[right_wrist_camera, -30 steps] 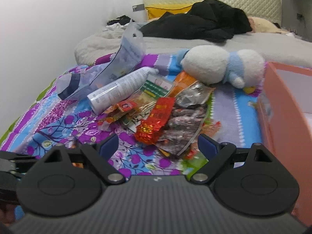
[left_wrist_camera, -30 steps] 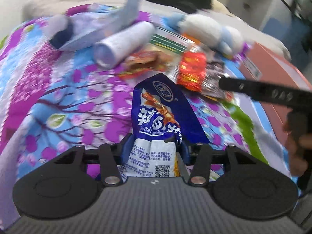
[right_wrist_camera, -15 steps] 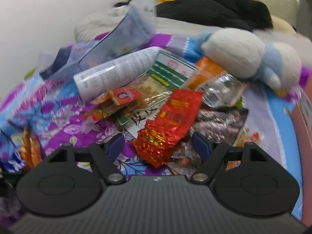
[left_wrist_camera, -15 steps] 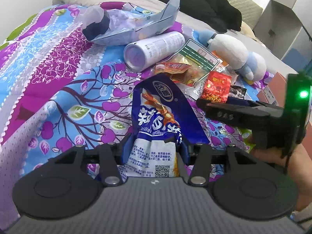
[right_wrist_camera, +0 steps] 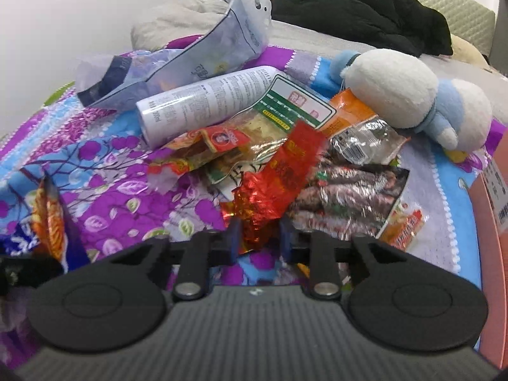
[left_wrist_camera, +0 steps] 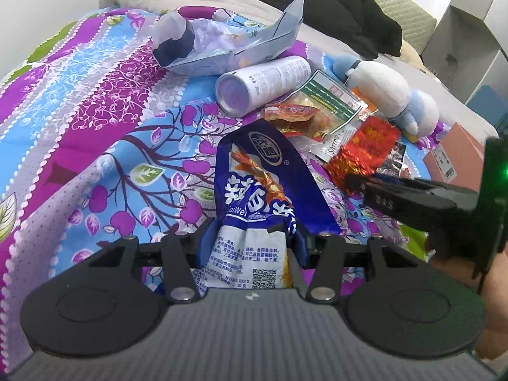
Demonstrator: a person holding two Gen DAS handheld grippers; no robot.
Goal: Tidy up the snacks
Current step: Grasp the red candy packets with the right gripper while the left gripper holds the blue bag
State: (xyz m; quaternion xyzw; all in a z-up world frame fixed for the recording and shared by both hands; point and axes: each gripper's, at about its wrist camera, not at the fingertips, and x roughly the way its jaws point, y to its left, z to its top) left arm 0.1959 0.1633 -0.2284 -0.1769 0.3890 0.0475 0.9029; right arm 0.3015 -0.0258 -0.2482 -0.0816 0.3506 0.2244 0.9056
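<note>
My left gripper (left_wrist_camera: 252, 241) is shut on a blue snack bag (left_wrist_camera: 263, 184) and holds it above the flowered bedspread. My right gripper (right_wrist_camera: 258, 236) is shut on the near end of a red foil snack pack (right_wrist_camera: 279, 174) that lies on the snack pile. The red pack also shows in the left wrist view (left_wrist_camera: 362, 149), with the right gripper (left_wrist_camera: 358, 184) at its near end. The pile holds a green-and-white packet (right_wrist_camera: 285, 108), an orange packet (right_wrist_camera: 349, 114), a small red-orange packet (right_wrist_camera: 203, 149) and a dark sausage pack (right_wrist_camera: 349, 190).
A white spray can (right_wrist_camera: 206, 101) and a pale crumpled bag (right_wrist_camera: 190, 60) lie behind the pile. A white-and-blue plush toy (right_wrist_camera: 412, 95) sits at the right. A pink box (right_wrist_camera: 495, 209) stands at the right edge. Black clothes (right_wrist_camera: 365, 16) lie at the back.
My right gripper has moved forward to the pile and closed on the red foil pack. My left gripper still holds the blue bag, and its view has swung towards the pile.
</note>
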